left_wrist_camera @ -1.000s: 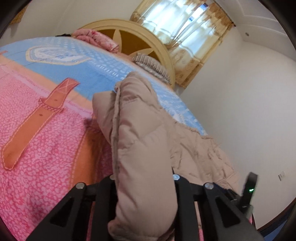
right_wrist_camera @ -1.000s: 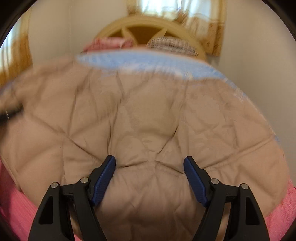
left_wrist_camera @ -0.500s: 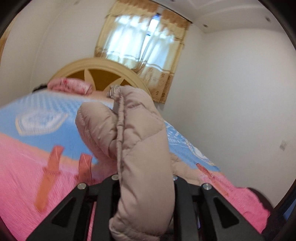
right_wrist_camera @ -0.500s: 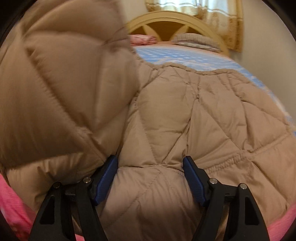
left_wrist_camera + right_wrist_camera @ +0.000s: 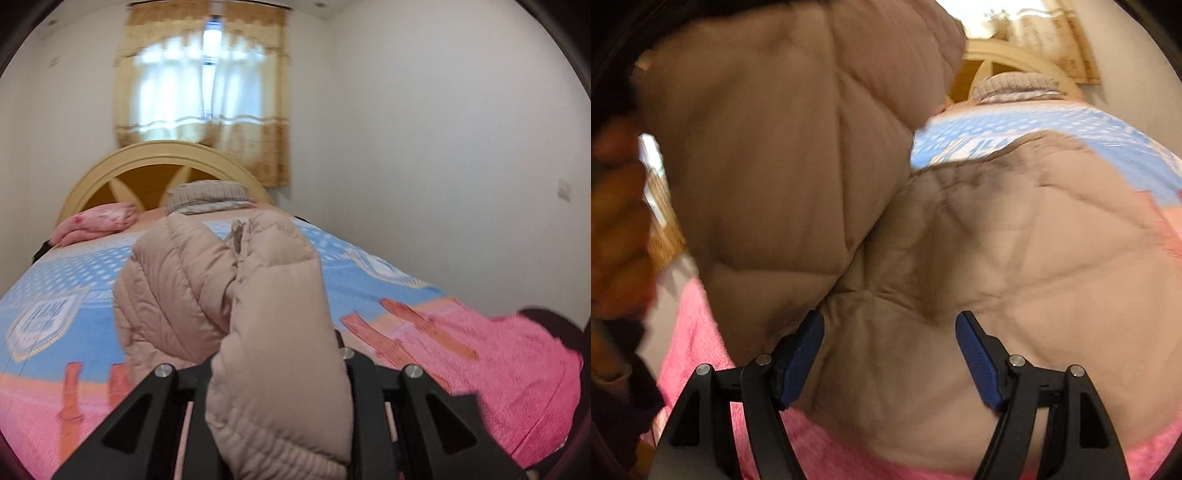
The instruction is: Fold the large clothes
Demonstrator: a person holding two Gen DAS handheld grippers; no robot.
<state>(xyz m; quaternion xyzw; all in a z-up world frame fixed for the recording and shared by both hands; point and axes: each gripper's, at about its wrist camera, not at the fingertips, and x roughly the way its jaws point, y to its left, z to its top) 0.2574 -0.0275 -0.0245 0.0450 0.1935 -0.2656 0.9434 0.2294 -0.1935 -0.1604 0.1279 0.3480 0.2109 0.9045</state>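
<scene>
A beige quilted puffer jacket (image 5: 1015,258) lies on the bed. My left gripper (image 5: 277,373) is shut on a thick fold of the jacket (image 5: 273,302) and holds it raised above the bedspread; its fingertips are hidden by the fabric. In the right wrist view that lifted part (image 5: 783,147) hangs at the upper left over the jacket body. My right gripper (image 5: 890,350) is open, its blue pads (image 5: 975,358) straddling the jacket's lower edge, pressed on the fabric.
The bed has a pink and blue bedspread (image 5: 498,354) and a curved wooden headboard (image 5: 155,162). A pink pillow (image 5: 99,221) and a grey folded knit (image 5: 207,195) lie at the head. A white wall (image 5: 443,147) is on the right, a curtained window (image 5: 203,92) behind.
My left gripper has lifted the jacket fold higher and swung it across, over the jacket body. My right gripper has stayed open on the lower edge.
</scene>
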